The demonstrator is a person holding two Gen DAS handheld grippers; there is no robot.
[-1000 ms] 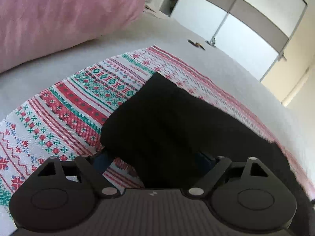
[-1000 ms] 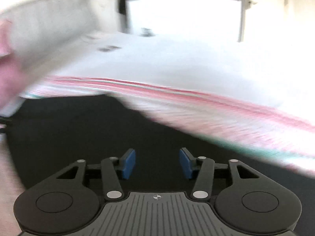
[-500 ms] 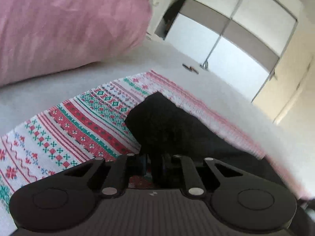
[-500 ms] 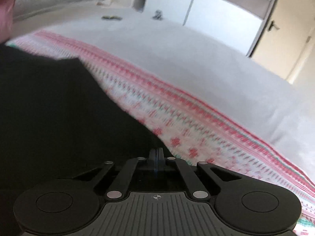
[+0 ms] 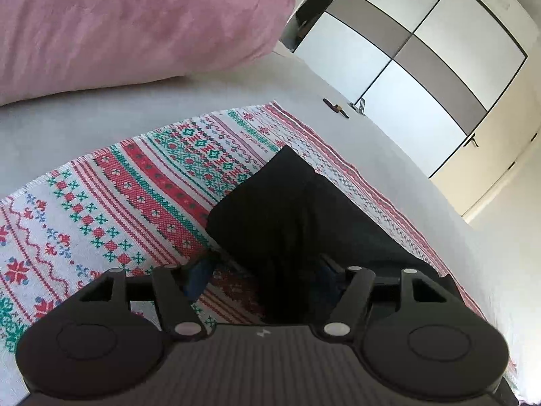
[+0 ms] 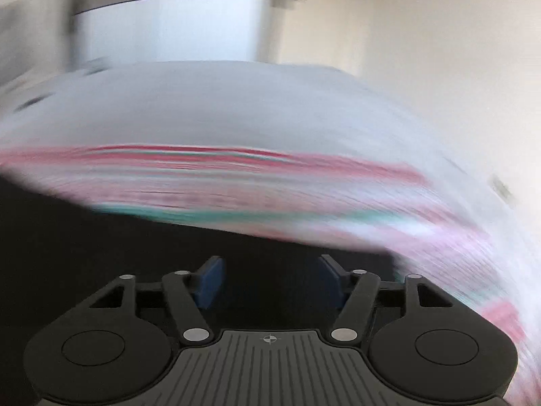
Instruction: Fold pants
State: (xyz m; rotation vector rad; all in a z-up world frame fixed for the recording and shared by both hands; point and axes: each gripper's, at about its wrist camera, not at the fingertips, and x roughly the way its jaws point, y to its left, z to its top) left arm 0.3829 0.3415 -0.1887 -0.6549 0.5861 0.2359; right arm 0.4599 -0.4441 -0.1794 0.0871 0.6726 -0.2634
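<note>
A: Where the left gripper looks out, how do the black pants lie?

B: Folded, flat on the patterned cloth. Long axis runs from between the jaws away and to the right; one corner points straight ahead, past the fingertips. The near edge sits in the gap between the two fingers.

A: Jaw state, left?

B: Spread wide. The blue pads stand well apart; the left one is over bare cloth, the right one is dark against the fabric. Nothing pinched.

A: Right gripper?

B: Also spread wide, pads clearly separated, gripping nothing. That view is heavily motion-blurred. Black pants fill the area under and ahead of the jaws and off to the left; their far edge runs across the frame. The cloth shows beyond it as red and green streaks. Whether the pads touch the fabric: cannot tell.

A: Surroundings?

B: Pink pillow ahead-left of the left jaws, on the white bed. Wardrobe doors far ahead-right. A small dark item lies on the bed beyond the cloth; too small to identify.
</note>
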